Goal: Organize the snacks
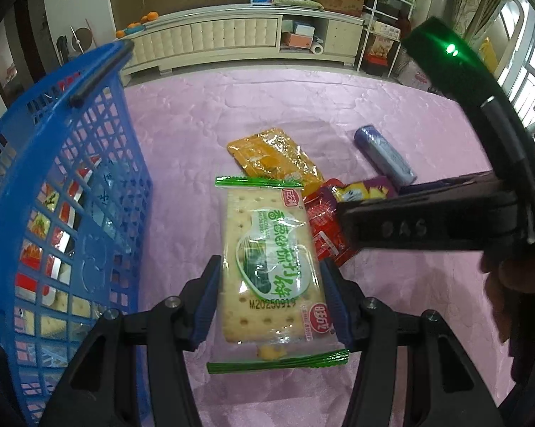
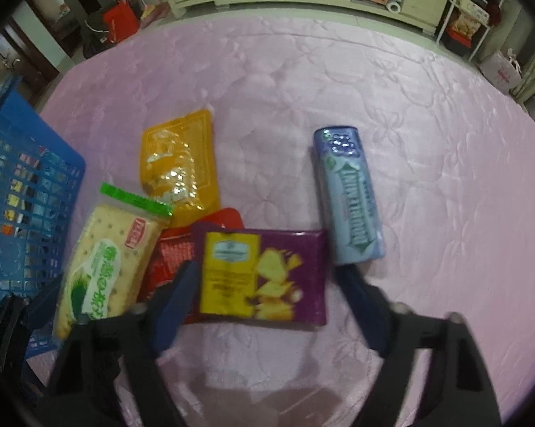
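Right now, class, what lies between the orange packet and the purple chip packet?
A red packet lies between the orange packet and the purple chip packet, partly under the purple one, clearest in the right wrist view.

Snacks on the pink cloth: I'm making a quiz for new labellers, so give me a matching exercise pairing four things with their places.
1 cracker pack
2 purple packet
3 blue tube
4 blue basket

a lies alone on the cloth
b gripped by the left hand-held gripper
c on top of the red packet
d already holds snacks

1-b, 2-c, 3-a, 4-d
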Motion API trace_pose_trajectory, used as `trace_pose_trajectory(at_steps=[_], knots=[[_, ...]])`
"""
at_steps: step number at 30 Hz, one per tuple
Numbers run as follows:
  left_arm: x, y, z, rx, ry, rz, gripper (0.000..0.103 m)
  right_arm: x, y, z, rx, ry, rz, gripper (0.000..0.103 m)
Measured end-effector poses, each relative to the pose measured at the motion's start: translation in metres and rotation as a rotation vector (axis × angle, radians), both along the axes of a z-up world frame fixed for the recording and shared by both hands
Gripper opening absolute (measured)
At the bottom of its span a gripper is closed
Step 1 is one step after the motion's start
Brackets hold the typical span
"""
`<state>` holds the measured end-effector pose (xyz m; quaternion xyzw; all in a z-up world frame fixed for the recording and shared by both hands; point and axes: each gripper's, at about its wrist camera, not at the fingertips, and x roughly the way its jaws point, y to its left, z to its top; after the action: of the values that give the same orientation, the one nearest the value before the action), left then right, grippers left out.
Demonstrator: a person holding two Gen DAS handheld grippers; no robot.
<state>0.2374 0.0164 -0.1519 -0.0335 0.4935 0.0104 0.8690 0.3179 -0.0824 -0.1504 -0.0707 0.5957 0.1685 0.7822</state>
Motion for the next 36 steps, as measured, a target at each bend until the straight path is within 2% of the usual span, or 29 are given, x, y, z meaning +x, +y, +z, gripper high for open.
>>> trace_pose_trajectory(at_steps=[5, 10, 11, 12, 13, 17, 26, 28, 29, 31, 32, 33, 36], knots=[[-0.011, -0.004, 0.002, -0.002, -0.007, -0.001, 0.052, 0.005, -0.008, 0.003, 0.041, 0.021, -0.016, 0.053], [-0.026, -0.006, 0.003, -0.007, -0.006, -0.003, 0.052, -0.009, -0.020, 0.003, 0.066, 0.020, -0.025, 0.052], [-0.030, -0.007, 0.004, -0.010, -0.004, -0.002, 0.052, -0.014, -0.021, 0.003, 0.068, 0.016, -0.027, 0.043], [-0.032, -0.007, 0.005, -0.012, -0.004, -0.002, 0.052, -0.015, -0.022, 0.005, 0.070, 0.013, -0.027, 0.027], [-0.036, -0.008, 0.006, -0.015, -0.004, -0.005, 0.052, -0.017, -0.024, 0.008, 0.081, 0.010, -0.030, 0.027], [-0.045, -0.010, 0.017, -0.002, -0.021, -0.013, 0.052, -0.028, -0.026, 0.015, 0.073, 0.000, -0.027, 0.013], [-0.066, -0.008, 0.040, 0.006, -0.062, -0.025, 0.052, -0.051, -0.045, 0.031, 0.138, -0.011, -0.058, 0.012], [-0.066, -0.007, 0.040, 0.002, -0.064, -0.027, 0.052, -0.050, -0.050, 0.031, 0.134, -0.003, -0.077, 0.014], [-0.067, -0.006, 0.041, 0.000, -0.065, -0.028, 0.052, -0.044, -0.049, 0.029, 0.130, 0.002, -0.079, 0.021], [-0.063, -0.005, 0.039, -0.005, -0.064, -0.030, 0.052, -0.045, -0.050, 0.027, 0.114, 0.008, -0.072, 0.046], [-0.061, -0.004, 0.038, -0.008, -0.063, -0.032, 0.052, -0.042, -0.047, 0.024, 0.112, 0.013, -0.066, 0.066], [-0.058, -0.006, 0.035, -0.009, -0.061, -0.036, 0.052, -0.039, -0.039, 0.022, 0.119, 0.017, -0.063, 0.075], [-0.054, -0.007, 0.030, -0.008, -0.057, -0.051, 0.052, -0.027, -0.025, 0.013, 0.120, 0.030, -0.069, 0.076]])
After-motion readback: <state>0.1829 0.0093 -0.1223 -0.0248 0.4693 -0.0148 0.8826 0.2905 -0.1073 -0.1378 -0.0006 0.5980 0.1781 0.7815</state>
